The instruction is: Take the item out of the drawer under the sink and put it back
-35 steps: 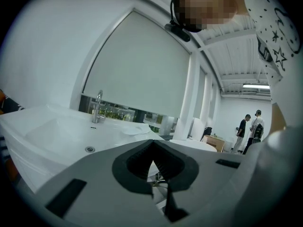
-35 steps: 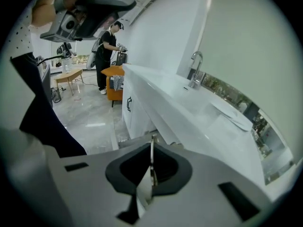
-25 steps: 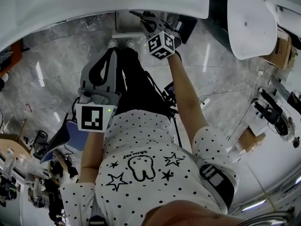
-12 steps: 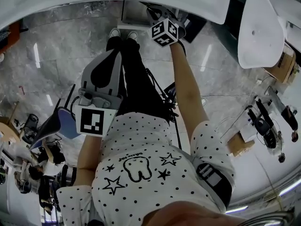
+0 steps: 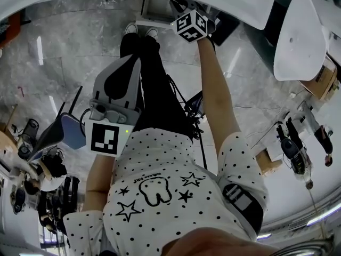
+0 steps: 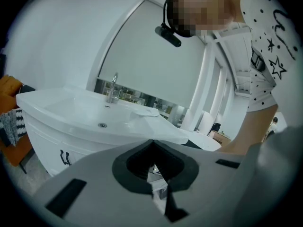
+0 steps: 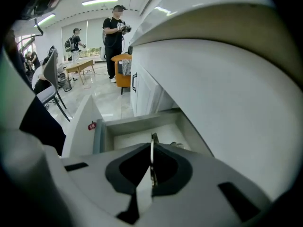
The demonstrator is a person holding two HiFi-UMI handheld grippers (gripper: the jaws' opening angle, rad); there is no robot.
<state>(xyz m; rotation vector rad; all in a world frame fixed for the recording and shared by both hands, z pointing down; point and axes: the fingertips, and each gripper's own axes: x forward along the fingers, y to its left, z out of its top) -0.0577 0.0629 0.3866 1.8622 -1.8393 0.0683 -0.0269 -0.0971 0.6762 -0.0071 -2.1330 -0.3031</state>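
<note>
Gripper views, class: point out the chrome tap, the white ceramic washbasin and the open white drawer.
chrome tap (image 6: 112,86): left gripper view, its upright spout.
white ceramic washbasin (image 6: 66,110): left gripper view, bare inside of the bowl.
open white drawer (image 7: 135,137): right gripper view, its bare floor.

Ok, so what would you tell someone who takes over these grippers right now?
Left gripper: fingers look together, empty, facing the white ceramic sink.
Right gripper: fingers shut, nothing visibly held, pointing down into the open white drawer under that sink.
Item: a small thing lies in the drawer, too small to name.
Done: drawer is open.
To do: can't tell if the item has been out yet; if not, take it out, put it back.
</note>
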